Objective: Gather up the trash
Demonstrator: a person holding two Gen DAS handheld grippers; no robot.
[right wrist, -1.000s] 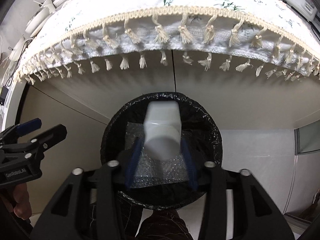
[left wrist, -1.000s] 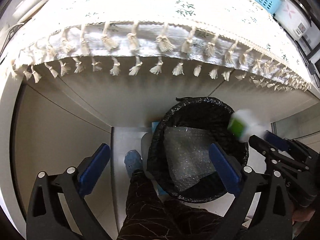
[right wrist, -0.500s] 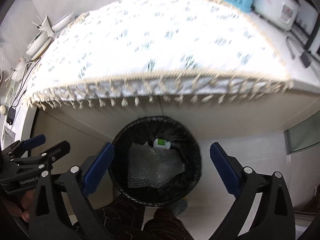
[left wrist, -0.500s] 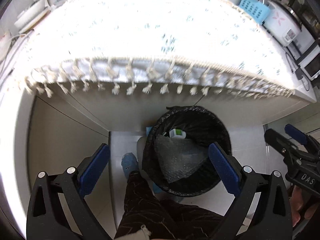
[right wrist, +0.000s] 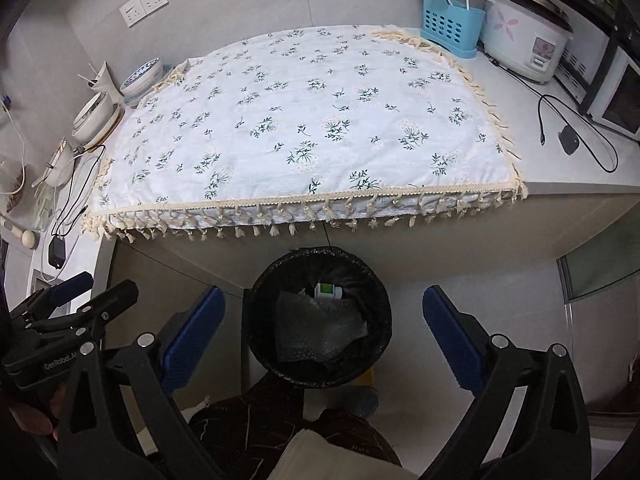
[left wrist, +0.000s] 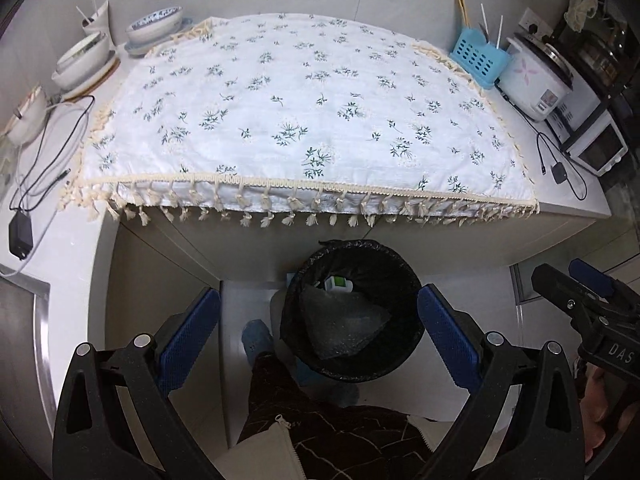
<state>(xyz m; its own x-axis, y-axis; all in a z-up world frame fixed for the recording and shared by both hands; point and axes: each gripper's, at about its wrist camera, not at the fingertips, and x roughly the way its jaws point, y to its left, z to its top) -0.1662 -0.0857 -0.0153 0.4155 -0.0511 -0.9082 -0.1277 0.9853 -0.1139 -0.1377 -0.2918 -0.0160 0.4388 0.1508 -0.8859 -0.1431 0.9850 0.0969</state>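
A round bin lined with a black bag (left wrist: pixel 400 280) (right wrist: pixel 376 300) stands on the floor under the table edge. Inside it lie a sheet of bubble wrap (left wrist: pixel 340 328) (right wrist: pixel 316 332) and a small white and green carton (left wrist: pixel 338 283) (right wrist: pixel 328 291). My left gripper (left wrist: pixel 318 332) hangs open above the bin with nothing between its blue pads. My right gripper (right wrist: pixel 323 332) is also wide open and empty, high over the bin. Each gripper shows at the edge of the other's view.
A floral white tablecloth (left wrist: pixel 312 112) (right wrist: pixel 312 120) with tassels covers the table. Bowls (left wrist: pixel 156 26) sit at the back left, a blue utensil basket (left wrist: pixel 478 60), rice cooker (left wrist: pixel 534 80) and oven at the right. Cables (left wrist: pixel 40 160) trail at the left. The person's legs (left wrist: pixel 320 420) are below.
The right gripper opened and dropped the white and green carton into the bin. Both grippers rose well above the bin, so the whole tabletop now shows.
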